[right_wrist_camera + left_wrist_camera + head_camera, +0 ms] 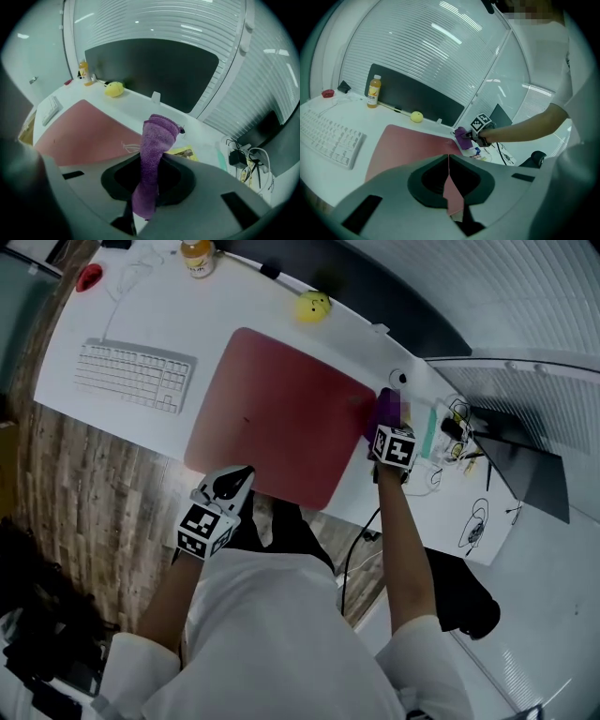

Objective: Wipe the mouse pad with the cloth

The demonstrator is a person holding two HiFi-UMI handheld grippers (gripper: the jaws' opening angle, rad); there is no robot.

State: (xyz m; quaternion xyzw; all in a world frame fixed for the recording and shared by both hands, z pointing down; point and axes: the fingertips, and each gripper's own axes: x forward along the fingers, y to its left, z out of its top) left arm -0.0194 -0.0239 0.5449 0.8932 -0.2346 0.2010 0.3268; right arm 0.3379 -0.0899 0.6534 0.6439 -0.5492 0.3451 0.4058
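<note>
A red mouse pad (272, 418) lies on the white desk (141, 310). My right gripper (386, 427) is shut on a purple cloth (386, 412) at the pad's right edge. In the right gripper view the cloth (153, 154) stands up between the jaws of the right gripper (152, 187), with the pad (84, 129) to its left. My left gripper (234, 482) sits at the pad's near edge, jaws closed with nothing between them. In the left gripper view the left gripper (449, 161) points over the pad (408, 145) toward the cloth (462, 137).
A white keyboard (134, 374) lies left of the pad. A yellow toy (313, 306), an orange bottle (197, 257) and a red object (88, 277) stand along the far edge. Cables and small items (455, 442) clutter the desk right of the cloth.
</note>
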